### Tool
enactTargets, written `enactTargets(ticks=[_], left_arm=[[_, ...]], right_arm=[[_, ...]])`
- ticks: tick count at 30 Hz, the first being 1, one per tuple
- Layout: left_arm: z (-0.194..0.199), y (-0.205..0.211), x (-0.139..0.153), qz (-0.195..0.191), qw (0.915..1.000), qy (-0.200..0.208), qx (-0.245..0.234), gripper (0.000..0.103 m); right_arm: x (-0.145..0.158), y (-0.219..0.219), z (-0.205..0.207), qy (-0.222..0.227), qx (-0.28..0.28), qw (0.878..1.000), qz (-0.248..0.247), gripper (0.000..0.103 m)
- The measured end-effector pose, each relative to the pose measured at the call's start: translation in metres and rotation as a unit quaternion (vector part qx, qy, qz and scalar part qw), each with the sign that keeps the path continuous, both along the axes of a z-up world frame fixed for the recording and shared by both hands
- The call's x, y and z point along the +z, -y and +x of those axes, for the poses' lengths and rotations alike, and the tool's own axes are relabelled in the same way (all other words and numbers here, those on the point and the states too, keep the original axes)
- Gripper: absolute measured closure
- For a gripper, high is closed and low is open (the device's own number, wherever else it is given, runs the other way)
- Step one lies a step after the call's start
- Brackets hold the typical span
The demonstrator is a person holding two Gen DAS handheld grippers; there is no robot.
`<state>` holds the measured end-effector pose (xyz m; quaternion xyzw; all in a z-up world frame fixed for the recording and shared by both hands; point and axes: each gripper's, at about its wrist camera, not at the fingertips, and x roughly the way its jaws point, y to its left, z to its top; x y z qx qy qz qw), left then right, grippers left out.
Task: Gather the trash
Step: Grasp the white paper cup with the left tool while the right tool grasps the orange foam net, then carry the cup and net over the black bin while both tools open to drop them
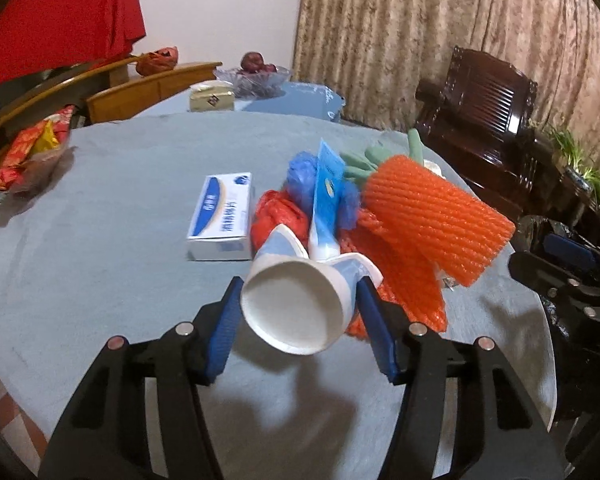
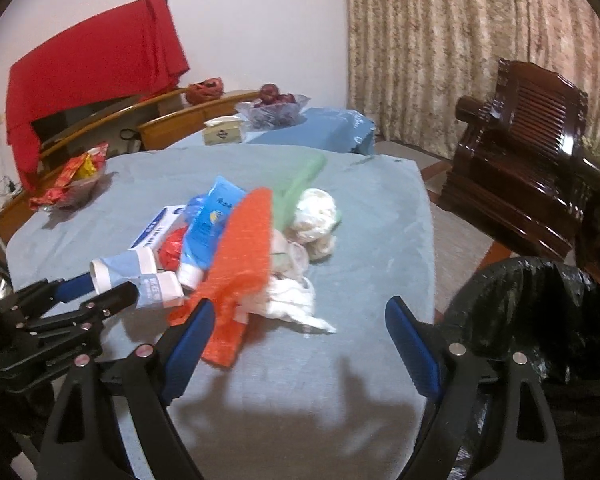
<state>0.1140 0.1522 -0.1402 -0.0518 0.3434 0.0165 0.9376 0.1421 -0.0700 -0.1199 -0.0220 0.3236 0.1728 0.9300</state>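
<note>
On the near part of the blue-clothed table [image 1: 100, 248], the left gripper [image 1: 298, 304] pinches a crushed paper cup [image 1: 296, 308], lifted clear of the cloth, base toward the camera. Just beyond it lies the trash pile: orange foam net [image 1: 436, 216], white box [image 1: 222, 216], blue tube [image 1: 326, 200]. Right gripper [image 2: 300, 316] hangs with jaws spread, empty, near white tissue [image 2: 292, 300]. Black-lined bin [image 2: 540, 320] stands right of the table.

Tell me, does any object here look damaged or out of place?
Yes. The paper cup in the left gripper is crushed and bent sideways. Beside it, an orange foam net lies crumpled among mixed trash.
</note>
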Motion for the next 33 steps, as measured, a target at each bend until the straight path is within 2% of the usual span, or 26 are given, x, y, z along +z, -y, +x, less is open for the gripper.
enactTargets(ticks=[8, 11, 13, 14, 16, 19, 26, 33], left_arm=[[-0.003, -0.015, 0.016, 0.002, 0.9995, 0.02, 0.025, 0.047], [0.0, -0.016, 0.019, 0.004, 0.9993, 0.024, 0.027, 0.047], [-0.001, -0.016, 0.019, 0.003, 0.9993, 0.025, 0.026, 0.047], [-0.001, -0.016, 0.019, 0.003, 0.9993, 0.025, 0.025, 0.047], [-0.001, -0.015, 0.02, 0.004, 0.9994, 0.026, 0.024, 0.047], [-0.004, -0.011, 0.024, 0.006, 0.9992, 0.03, 0.024, 0.047], [-0.007, 0.008, 0.046, 0.007, 0.9987, 0.05, 0.005, 0.047], [-0.005, 0.051, 0.062, 0.002, 0.9972, 0.063, -0.04, 0.048]], right_arm=[[-0.002, -0.021, 0.014, -0.006, 0.013, 1.0, 0.006, 0.019], [-0.002, -0.029, 0.019, -0.012, 0.024, 1.0, 0.0, 0.034], [-0.004, -0.033, 0.023, -0.024, 0.036, 0.999, 0.001, 0.056], [-0.005, -0.034, 0.024, -0.03, 0.041, 0.999, 0.005, 0.061], [-0.006, -0.035, 0.024, -0.037, 0.05, 0.998, 0.007, 0.079], [-0.003, -0.032, 0.021, -0.036, 0.061, 0.997, 0.016, 0.089], [0.026, -0.011, 0.004, -0.011, 0.064, 0.996, 0.054, 0.092], [0.051, 0.035, -0.017, 0.007, 0.039, 0.995, 0.087, 0.092]])
